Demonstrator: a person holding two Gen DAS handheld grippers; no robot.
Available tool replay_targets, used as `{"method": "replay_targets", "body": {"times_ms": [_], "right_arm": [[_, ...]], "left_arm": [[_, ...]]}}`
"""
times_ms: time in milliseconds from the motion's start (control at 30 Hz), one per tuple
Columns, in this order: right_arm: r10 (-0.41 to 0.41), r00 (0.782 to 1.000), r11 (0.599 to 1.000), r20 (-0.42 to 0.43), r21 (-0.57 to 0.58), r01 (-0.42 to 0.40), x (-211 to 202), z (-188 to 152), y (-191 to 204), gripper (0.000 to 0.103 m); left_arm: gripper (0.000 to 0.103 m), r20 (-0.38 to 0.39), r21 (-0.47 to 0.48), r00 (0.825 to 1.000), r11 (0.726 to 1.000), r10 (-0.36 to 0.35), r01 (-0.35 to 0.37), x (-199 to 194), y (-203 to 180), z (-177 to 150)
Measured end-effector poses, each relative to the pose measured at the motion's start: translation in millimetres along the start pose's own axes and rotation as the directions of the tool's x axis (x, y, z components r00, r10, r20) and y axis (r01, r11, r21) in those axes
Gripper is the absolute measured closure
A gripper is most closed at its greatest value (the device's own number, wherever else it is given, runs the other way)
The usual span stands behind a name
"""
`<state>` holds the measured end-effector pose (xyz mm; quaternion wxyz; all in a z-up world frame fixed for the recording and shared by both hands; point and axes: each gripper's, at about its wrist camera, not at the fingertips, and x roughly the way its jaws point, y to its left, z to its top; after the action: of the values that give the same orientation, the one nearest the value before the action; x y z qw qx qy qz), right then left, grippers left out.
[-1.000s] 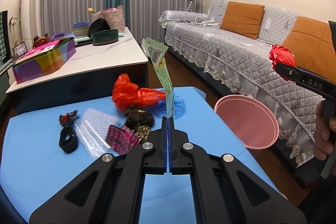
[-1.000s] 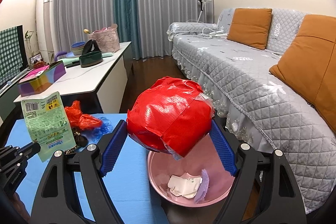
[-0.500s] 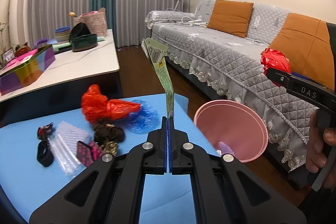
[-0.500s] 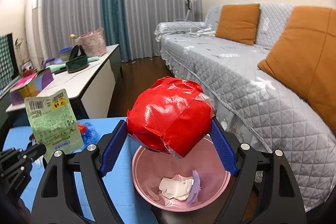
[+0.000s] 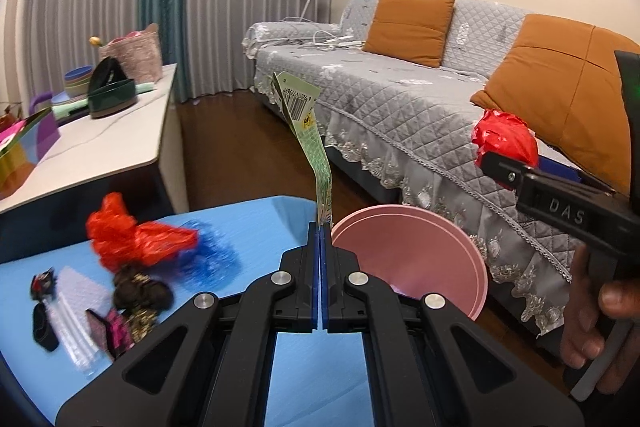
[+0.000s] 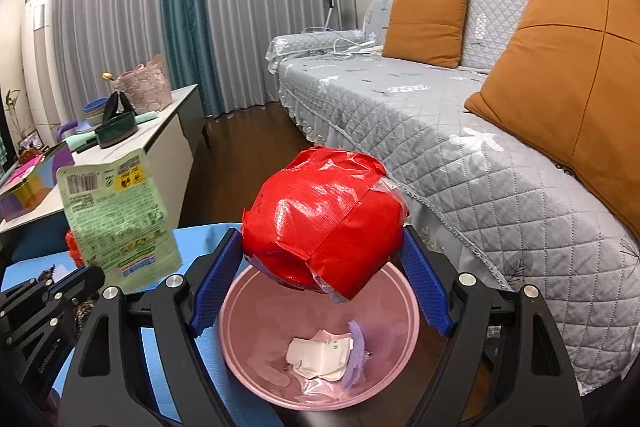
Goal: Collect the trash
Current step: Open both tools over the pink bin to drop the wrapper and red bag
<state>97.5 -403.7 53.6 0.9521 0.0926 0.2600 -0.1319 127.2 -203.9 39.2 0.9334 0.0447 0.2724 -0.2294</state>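
A red tape-wrapped ball hangs above the pink bin, which holds a torn white paper scrap and a lilac bit. A green snack packet (barcode near its top) stands upright. A crumpled red plastic bag lies on the blue tabletop.

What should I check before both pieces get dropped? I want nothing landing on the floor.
1. Right tongs grip the red taped ball: ok.
2. Ball is over the pink plastic basin: ok.
3. Left tongs shut on the green printed wrapper: ok.
4. Wrapper over basin: not ok, it stands at the rim.
5. Room in basin: ok, only paper scraps inside.
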Motion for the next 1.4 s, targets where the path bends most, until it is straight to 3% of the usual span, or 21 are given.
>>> {"method": "replay_targets", "body": {"times_ms": [667,733,767,800,833,1167,1400], "right_arm": [[-0.037,0.996,0.999,-0.086,0.025,0.04,30,-10,-22,0.022],[-0.038,0.995,0.999,-0.094,0.036,0.041,32,-10,-24,0.015],[-0.037,0.995,0.998,-0.095,0.041,0.041,32,-10,-24,0.014],[-0.036,0.995,0.998,-0.095,0.044,0.041,31,-10,-24,0.013],[-0.035,0.995,0.998,-0.094,0.047,0.039,31,-10,-24,0.013],[0.016,0.998,0.998,-0.057,0.057,-0.013,20,-5,-13,0.015],[0.068,0.996,0.995,-0.064,0.071,-0.063,12,-7,5,0.022]], "left_arm": [[0.102,-0.094,0.014,0.992,0.996,-0.083,0.084,69,-26,-1],[0.098,-0.105,-0.004,0.99,0.995,-0.096,0.096,70,-23,-1],[0.083,-0.11,-0.014,0.989,0.996,-0.094,0.093,70,-21,-1],[0.068,-0.111,-0.027,0.99,0.996,-0.091,0.088,70,-18,-2],[0.066,-0.108,-0.043,0.99,0.996,-0.086,0.081,68,-14,-3],[0.066,-0.082,-0.069,0.996,0.997,-0.029,0.023,27,14,-10],[0.066,-0.04,-0.082,0.999,0.996,0.019,-0.022,-22,47,-11]]}}
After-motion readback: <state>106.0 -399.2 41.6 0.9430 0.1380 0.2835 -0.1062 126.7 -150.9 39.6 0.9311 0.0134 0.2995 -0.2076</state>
